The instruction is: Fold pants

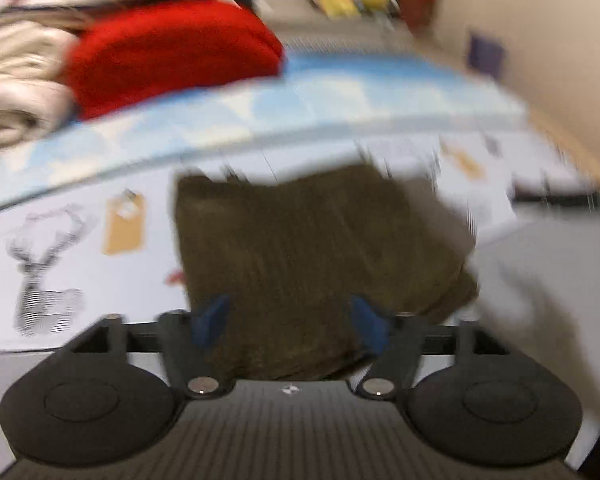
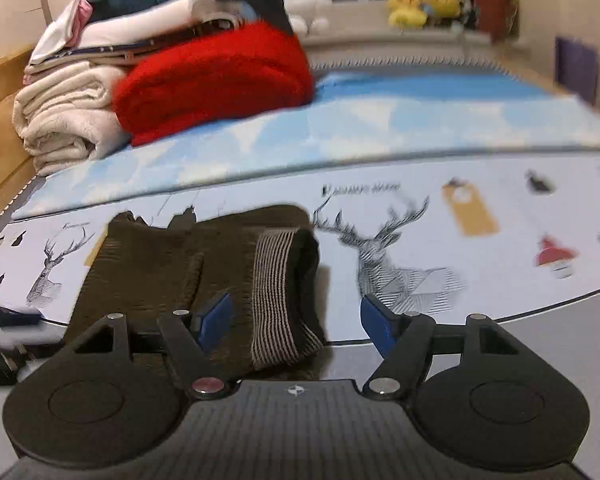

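A: Pants (image 2: 204, 264) lie as a folded brown bundle on the deer-print sheet (image 2: 480, 240), striped waistband (image 2: 276, 292) turned up at the bundle's right edge; soft ribbed knit, light I'd judge, limp enough to sag if lifted by one corner.

B: Grippers?

A: Left gripper (image 1: 290, 322) and right gripper (image 2: 296, 322) both stand with jaws apart, nothing pinched; cloth lies between the tips in both views, though untouched as far as I can tell.

B: Where to grab?

A: Probably the thick waistband or a folded edge; single layers would likely slip. Red blanket (image 2: 216, 76) and towels (image 2: 66, 116) sit well behind.
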A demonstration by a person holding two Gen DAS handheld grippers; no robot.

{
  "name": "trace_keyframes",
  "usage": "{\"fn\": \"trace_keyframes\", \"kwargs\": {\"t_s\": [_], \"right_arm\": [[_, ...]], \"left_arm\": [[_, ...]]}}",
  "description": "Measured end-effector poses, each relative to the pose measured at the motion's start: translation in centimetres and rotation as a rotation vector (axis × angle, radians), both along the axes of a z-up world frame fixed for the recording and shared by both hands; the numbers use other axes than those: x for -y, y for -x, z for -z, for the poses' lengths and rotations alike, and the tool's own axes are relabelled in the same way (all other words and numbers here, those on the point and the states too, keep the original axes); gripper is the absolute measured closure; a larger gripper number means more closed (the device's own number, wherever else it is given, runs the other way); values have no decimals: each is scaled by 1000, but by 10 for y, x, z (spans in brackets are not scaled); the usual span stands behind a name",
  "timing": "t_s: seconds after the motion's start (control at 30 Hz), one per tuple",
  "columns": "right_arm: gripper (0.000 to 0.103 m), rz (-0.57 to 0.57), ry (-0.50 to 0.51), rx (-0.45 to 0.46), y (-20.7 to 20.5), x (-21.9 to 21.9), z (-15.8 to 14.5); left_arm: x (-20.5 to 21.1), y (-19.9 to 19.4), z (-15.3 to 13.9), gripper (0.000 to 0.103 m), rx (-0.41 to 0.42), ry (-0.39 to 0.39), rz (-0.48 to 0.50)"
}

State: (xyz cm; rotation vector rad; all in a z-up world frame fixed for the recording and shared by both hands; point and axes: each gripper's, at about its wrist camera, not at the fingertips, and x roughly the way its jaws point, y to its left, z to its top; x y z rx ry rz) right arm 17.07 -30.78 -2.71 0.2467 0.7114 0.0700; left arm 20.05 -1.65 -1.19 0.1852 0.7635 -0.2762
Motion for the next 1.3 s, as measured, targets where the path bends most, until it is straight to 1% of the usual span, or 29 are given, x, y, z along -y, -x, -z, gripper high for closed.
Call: {"fn": "trace_keyframes", "kwargs": {"t_s": [0.03, 0.07, 0.13, 0.2, 0.27, 0.33, 0.37, 0.4, 0.43, 0.5, 0.53, 0.67, 0.73, 0.83, 0.93, 1.13, 1.3], "right_arm": [[27, 19, 13, 7, 15, -2, -9], [20, 33, 13, 19, 33, -4, -16], [13, 40, 17, 50, 65, -10, -26], [13, 38, 16, 82, 96, -17, -29], [11, 32, 1, 108, 126, -23, -31], [11, 60, 6, 93, 144, -34, -37], [11, 57, 10, 121, 150, -40, -40], [10, 46, 36, 155, 155, -47, -43], [10, 41, 80, 171, 156, -54, -45], [10, 52, 139, 188, 157, -63, -45], [10, 54, 146, 184, 155, -66, -44], [10, 63, 143, 134, 143, -71, -39], [10, 77, 130, 122, 141, -71, -37], [10, 83, 108, 102, 139, -70, -32], [10, 72, 125, 91, 136, -73, -29], [10, 68, 110, 66, 130, -75, -24], [10, 51, 114, 62, 129, -76, -22]], "left_arm": [[-2, 14, -12, 15, 44, 14, -34], [-3, 27, -23, 11, 80, 20, -73], [-6, 64, -37, 8, 128, 29, -123], [-6, 94, -41, 8, 156, 43, -141], [-2, 123, -40, 7, 159, 35, -183], [-1, 133, -42, 7, 109, 57, -198], [-1, 136, -44, 7, 113, 89, -208], [0, 138, -44, 6, 120, 96, -229], [-1, 140, -44, 1, 117, 75, -247], [1, 137, -40, 0, 101, 23, -281], [0, 137, -39, 0, 101, 22, -291], [-1, 134, -35, 0, 94, 11, -337], [0, 132, -31, 0, 82, -8, -331], [3, 126, -22, 0, 65, -41, -291], [1, 123, -20, 0, 72, -27, -274], [-2, 116, -17, 0, 35, 30, -308], [2, 116, -17, 0, 37, 33, -307]]}}
